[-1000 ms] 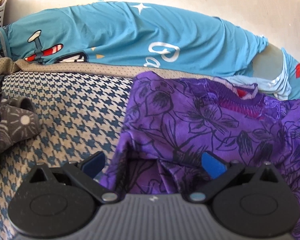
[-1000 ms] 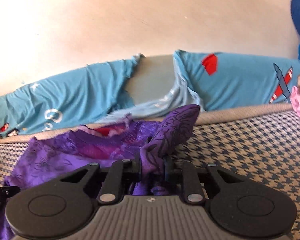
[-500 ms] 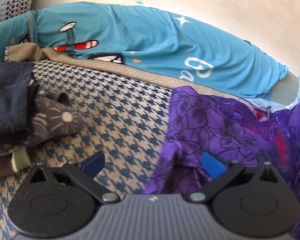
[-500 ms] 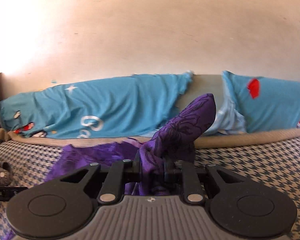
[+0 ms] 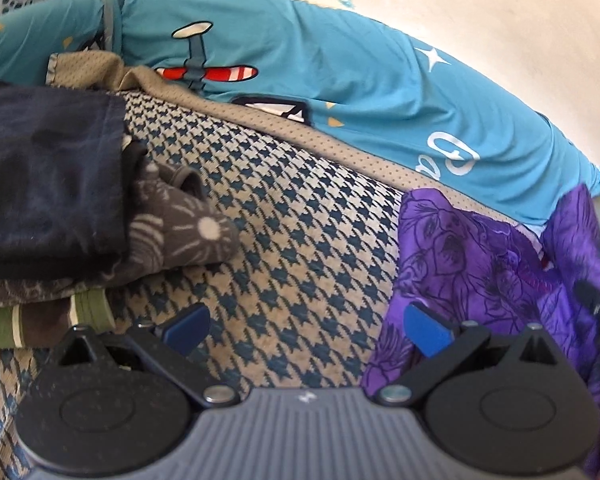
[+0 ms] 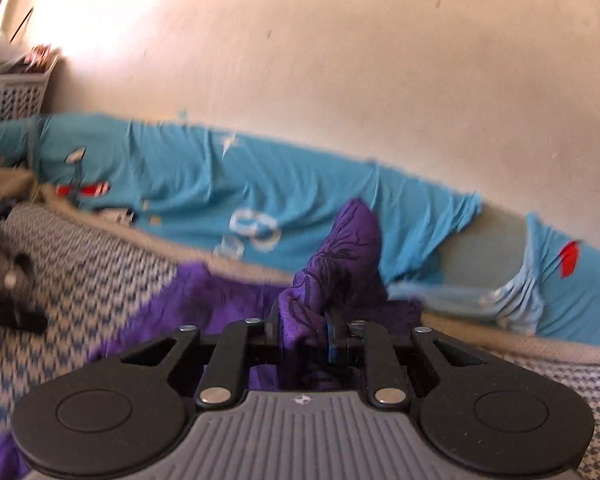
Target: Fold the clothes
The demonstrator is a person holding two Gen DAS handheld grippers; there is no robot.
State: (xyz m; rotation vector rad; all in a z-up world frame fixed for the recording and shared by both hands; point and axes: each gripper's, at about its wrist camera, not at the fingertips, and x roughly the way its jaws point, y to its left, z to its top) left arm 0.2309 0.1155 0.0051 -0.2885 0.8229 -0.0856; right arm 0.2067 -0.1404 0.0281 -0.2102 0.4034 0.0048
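Right hand-held gripper (image 6: 304, 330) clamped on a bunched fold of the purple garment (image 6: 336, 264), which rises just ahead of its fingers. Left hand-held gripper (image 5: 304, 330) wide open, gripping nothing (garment edge under its right finger (image 5: 426, 330)); folded clothes (image 5: 60, 188) lie to its left on the bed (image 5: 292, 240).

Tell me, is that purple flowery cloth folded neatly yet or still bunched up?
Bunched, not folded. The purple cloth sticks up in a crumpled wad from the shut right hand-held gripper, the rest trailing loose over the checked bed cover.

Thin purple printed cloth garment (image 6: 340, 256)
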